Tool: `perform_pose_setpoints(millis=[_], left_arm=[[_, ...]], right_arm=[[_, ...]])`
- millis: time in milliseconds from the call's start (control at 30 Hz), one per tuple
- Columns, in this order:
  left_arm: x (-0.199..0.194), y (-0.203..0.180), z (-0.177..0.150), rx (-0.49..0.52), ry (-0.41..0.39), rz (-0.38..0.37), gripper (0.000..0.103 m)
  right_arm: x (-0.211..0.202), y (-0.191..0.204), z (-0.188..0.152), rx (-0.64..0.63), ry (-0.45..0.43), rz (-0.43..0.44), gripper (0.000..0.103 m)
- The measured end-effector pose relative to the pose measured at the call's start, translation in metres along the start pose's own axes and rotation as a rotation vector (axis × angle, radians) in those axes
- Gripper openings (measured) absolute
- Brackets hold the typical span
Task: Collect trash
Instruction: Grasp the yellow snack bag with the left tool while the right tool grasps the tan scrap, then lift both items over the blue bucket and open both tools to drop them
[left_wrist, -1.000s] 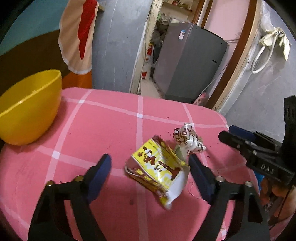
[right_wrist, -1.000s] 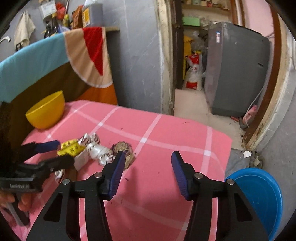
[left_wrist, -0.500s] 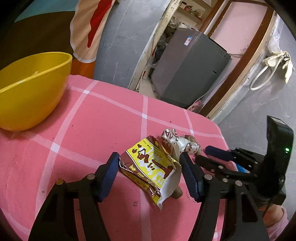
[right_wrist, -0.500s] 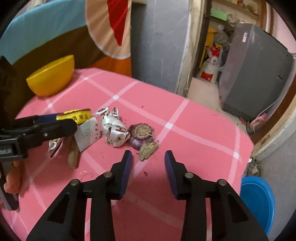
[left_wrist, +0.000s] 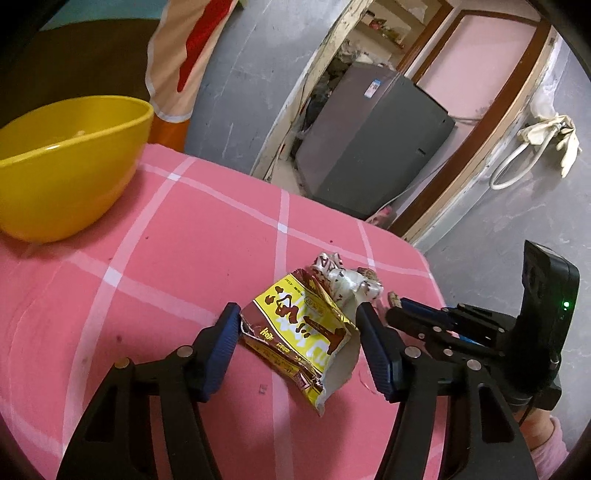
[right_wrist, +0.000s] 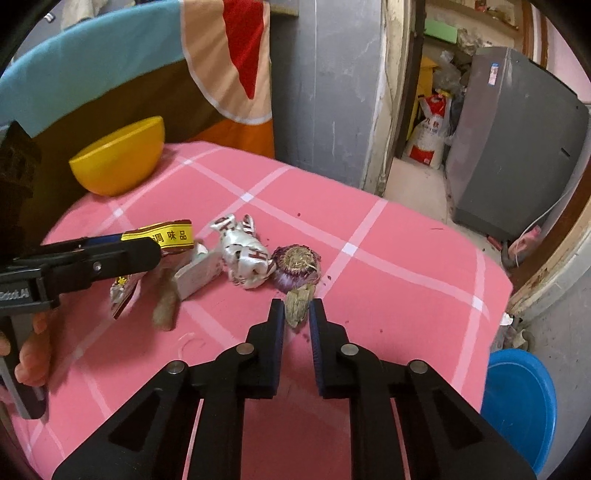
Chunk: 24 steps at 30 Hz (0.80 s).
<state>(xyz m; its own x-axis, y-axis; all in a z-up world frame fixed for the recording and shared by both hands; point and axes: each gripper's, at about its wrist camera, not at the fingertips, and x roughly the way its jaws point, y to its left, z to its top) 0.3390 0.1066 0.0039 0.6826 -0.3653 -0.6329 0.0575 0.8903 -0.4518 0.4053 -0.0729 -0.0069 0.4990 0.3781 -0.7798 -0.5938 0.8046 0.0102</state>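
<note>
Since a second ago both my grippers have closed in on the rubbish: the left gripper (left_wrist: 295, 345) now has its blue pads either side of the yellow seasoning packet (left_wrist: 301, 328), and the right gripper (right_wrist: 296, 317) has narrowed onto the dried scrap (right_wrist: 298, 304). On the left, I see the jaws against the packet's two edges, the left pad touching its torn side, so I read it as clamped on the packet. On the right, the jaws sit almost together with the scrap pinched between their tips. All the trash lies toward the right edge of the pink checked table (left_wrist: 177, 236), the crumpled white wrapper (right_wrist: 242, 254) just beside the packet and the purple onion end (right_wrist: 297, 264) touching the scrap. Off at the far left corner stands the yellow bowl (left_wrist: 70, 166).
</note>
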Motion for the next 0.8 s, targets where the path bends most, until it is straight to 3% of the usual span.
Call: perform_pose_setpoints(millis=[200, 400, 633, 800], left_arm=[[-0.027, -0.008, -0.012, 0.018, -0.108, -0.009, 0.058], [-0.059, -0.038, -0.021, 0.093, -0.253, -0.006, 0.058], [-0.082, -0.093, -0.03, 0.216, -0.413, -0.027, 0.058], [-0.089, -0.137, -0.034, 0.313, -0.503, -0.07, 0.058]], right_arm=[[-0.021, 0.007, -0.017, 0.016, -0.096, 0.0, 0.012], [-0.072, 0.018, -0.031, 0.005, -0.318, -0.027, 0.012], [-0.146, 0.016, -0.045, -0.013, -0.579, -0.153, 0.012], [-0.187, 0.006, -0.06, -0.004, -0.704, -0.253, 0.012]])
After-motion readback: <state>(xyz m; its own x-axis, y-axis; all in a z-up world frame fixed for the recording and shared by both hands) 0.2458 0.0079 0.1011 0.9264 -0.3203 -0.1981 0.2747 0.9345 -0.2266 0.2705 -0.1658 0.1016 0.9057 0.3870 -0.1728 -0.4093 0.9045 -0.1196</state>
